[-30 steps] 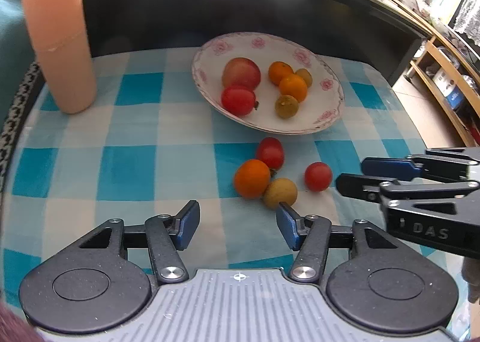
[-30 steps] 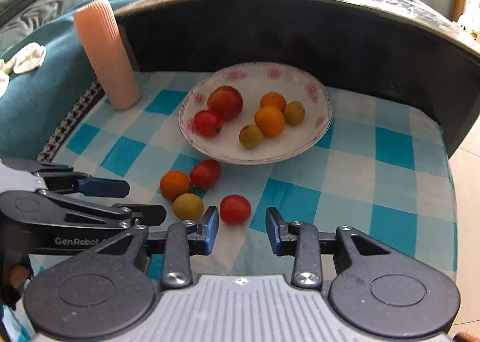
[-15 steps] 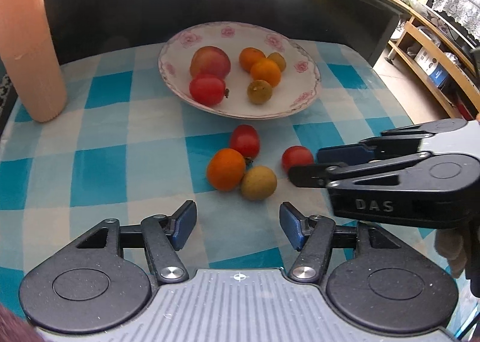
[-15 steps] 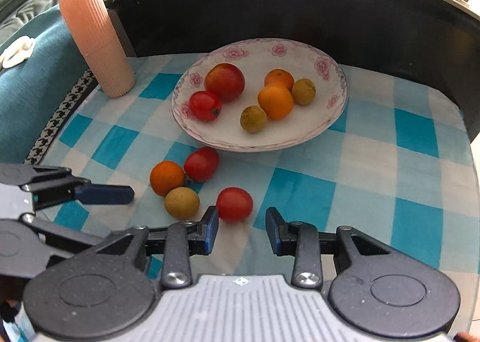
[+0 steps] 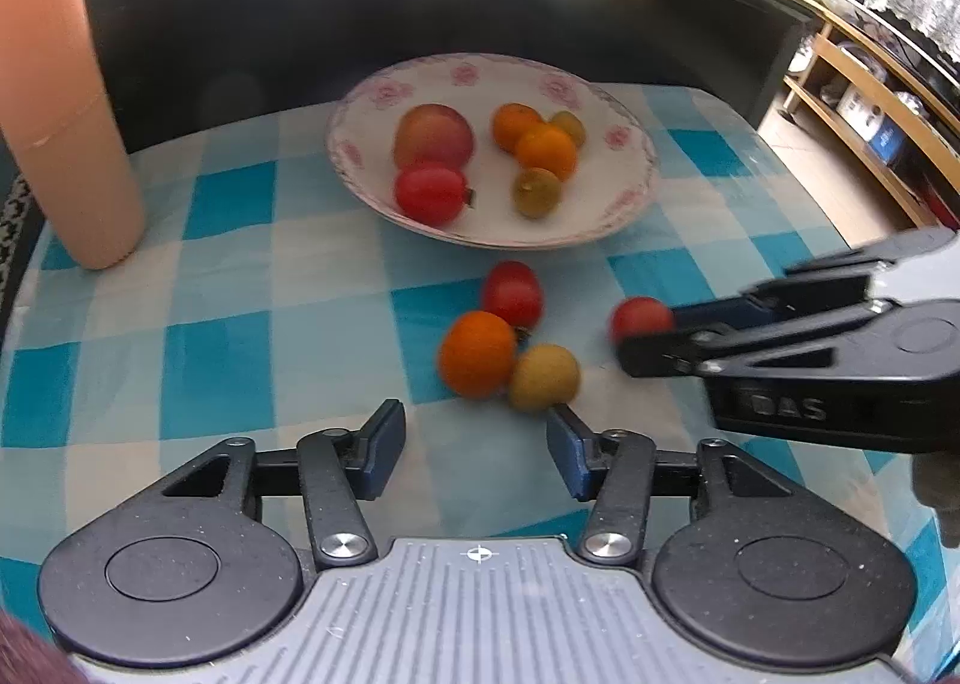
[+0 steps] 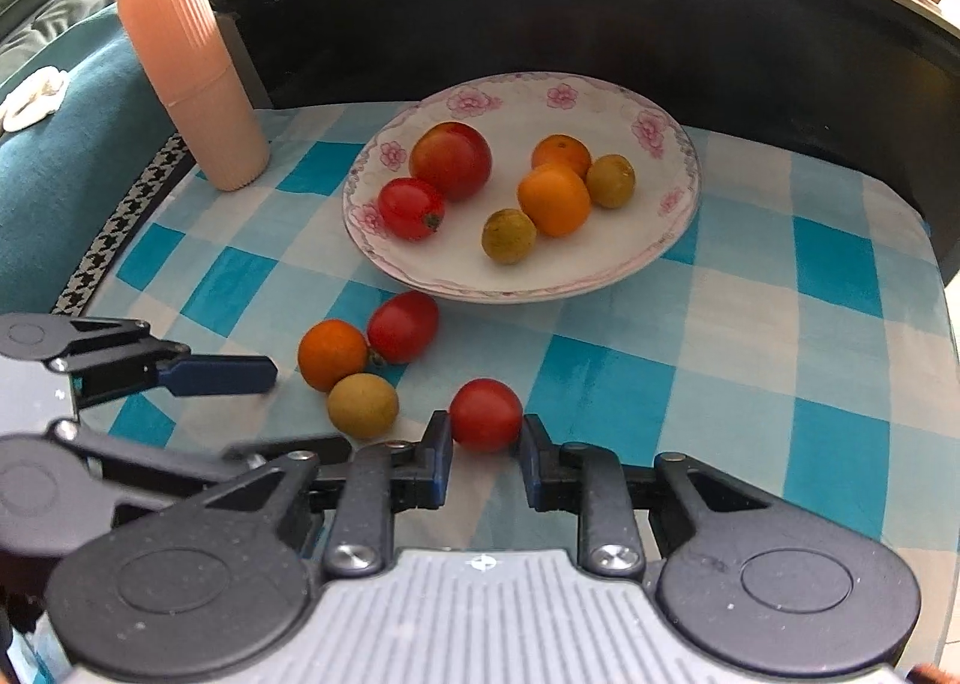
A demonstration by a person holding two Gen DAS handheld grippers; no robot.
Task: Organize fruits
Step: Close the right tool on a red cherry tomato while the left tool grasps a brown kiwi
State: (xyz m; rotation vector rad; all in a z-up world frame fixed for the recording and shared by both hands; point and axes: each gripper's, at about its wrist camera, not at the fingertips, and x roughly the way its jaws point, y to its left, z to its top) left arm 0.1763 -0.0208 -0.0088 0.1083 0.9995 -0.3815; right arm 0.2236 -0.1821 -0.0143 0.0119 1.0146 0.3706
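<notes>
Tomato [image 6: 485, 414] between closing pads of right gripper [image 6: 485, 447], both touching it, on checked cloth [image 6: 660, 384] toward its near edge. Plate [image 6: 672, 240] of fruit toward far edge. Left view only: left gripper [image 5: 474, 444] closing on nothing, yellow fruit [image 5: 544, 376] beyond one pad. Right view only: pad contact.

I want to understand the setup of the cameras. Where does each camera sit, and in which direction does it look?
Left wrist: sits on the left gripper, looks down over the checked cloth toward the plate; the right gripper enters from the right, closing on a red tomato.
Right wrist: sits on the right gripper, same direction; the left gripper enters from the left.
Shared: plate, pink cup, four loose fruits.
</notes>
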